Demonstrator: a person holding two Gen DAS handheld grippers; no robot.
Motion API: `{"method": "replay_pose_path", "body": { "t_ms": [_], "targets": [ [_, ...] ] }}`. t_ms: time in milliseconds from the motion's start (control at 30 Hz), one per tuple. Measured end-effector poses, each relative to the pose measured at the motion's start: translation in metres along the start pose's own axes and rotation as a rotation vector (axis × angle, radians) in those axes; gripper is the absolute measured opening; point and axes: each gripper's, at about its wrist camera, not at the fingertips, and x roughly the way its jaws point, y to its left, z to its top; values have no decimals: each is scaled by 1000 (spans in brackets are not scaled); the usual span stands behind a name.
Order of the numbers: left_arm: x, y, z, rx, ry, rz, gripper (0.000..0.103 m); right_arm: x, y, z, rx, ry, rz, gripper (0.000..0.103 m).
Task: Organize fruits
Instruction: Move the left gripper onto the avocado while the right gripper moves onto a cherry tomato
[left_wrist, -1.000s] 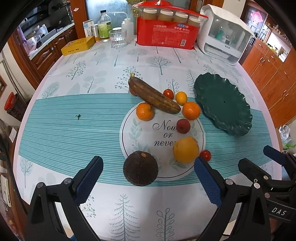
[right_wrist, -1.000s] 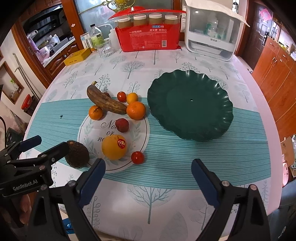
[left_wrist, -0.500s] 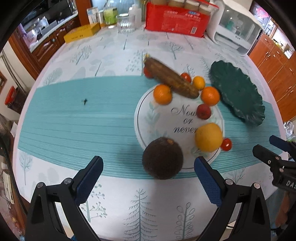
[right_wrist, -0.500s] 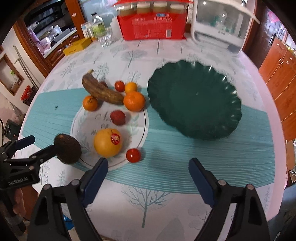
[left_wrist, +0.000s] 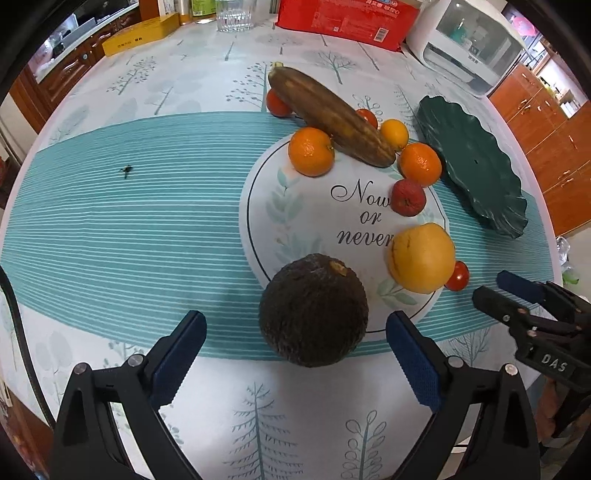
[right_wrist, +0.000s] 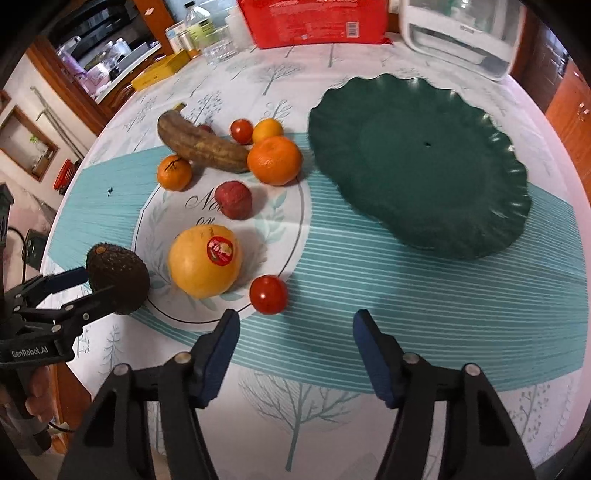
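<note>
since a second ago my left gripper (left_wrist: 295, 354) has closed in on the avocado (left_wrist: 313, 309), low centre of its view, fingers spread wide and not touching. the green plate (right_wrist: 417, 166) fills the upper right of my right view, other fruit at its left. my right gripper (right_wrist: 291, 354), fingers parted and holding nothing, hangs near the cherry tomato (right_wrist: 268, 294).

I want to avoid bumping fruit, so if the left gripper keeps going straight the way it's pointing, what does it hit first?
Most likely the avocado. It sits just ahead of the open left gripper, roughly centred between the fingers, with nothing nearer. Depth is unclear, but the right wrist view suggests the fingers already flank it.
</note>
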Motion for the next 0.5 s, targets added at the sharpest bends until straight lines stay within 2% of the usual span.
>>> {"method": "replay_pose_path", "body": {
  "t_ms": [267, 500],
  "targets": [
    [17, 6, 4, -44, 24, -54, 91, 20, 2, 3, -6, 24, 30, 46],
    [24, 2, 5, -37, 47, -63, 80, 25, 5, 5, -22, 21, 44, 39]
  ]
}}
